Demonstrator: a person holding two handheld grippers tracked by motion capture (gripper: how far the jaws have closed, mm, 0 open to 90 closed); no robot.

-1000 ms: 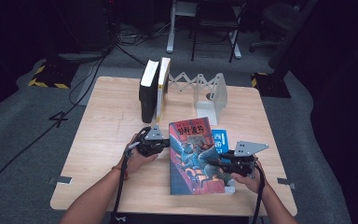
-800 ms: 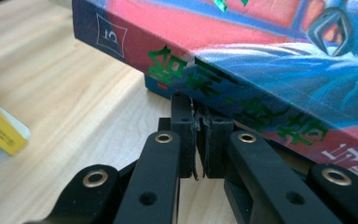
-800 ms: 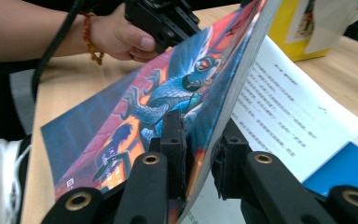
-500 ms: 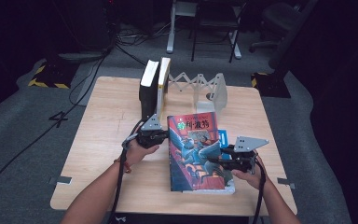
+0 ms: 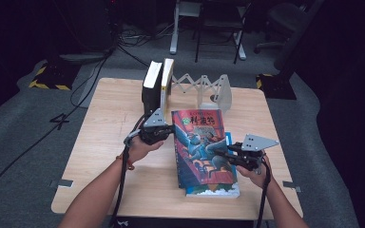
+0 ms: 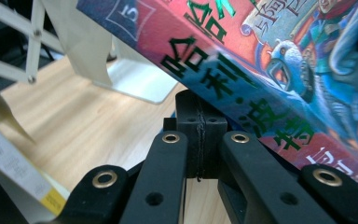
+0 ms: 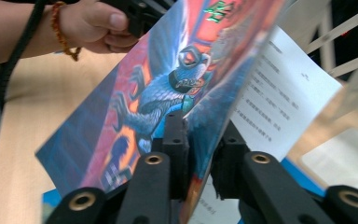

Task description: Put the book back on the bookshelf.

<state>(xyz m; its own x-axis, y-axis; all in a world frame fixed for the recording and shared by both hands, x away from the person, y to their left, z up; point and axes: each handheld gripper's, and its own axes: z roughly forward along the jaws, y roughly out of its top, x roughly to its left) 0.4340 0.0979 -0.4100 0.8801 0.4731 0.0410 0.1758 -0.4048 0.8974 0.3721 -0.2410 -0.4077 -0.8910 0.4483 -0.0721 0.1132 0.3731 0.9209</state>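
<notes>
The book (image 6: 242, 70) spine bears green Chinese characters — seemingly "哈利·波特" — and the floor (image 5: 59, 120) a "4".

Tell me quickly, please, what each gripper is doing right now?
Left gripper: shut, fingers pressed together under the book's spine, not clamping it.
Right gripper: shut on the book's cover.

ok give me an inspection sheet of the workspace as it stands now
surface: wooden table, bare wood at left.
job's things: colourful book tilted up, cover raised; two books upright against a white folding bookend; a blue item lies partly under the colourful book.
clutter: nothing seen.
grippers: left gripper shut, pressed at the book's spine edge; right gripper shut on the cover.
cables: one cable trails from each gripper; more on the floor.
surroundings: dark room, grey carpet, chair and stand legs behind.
</notes>
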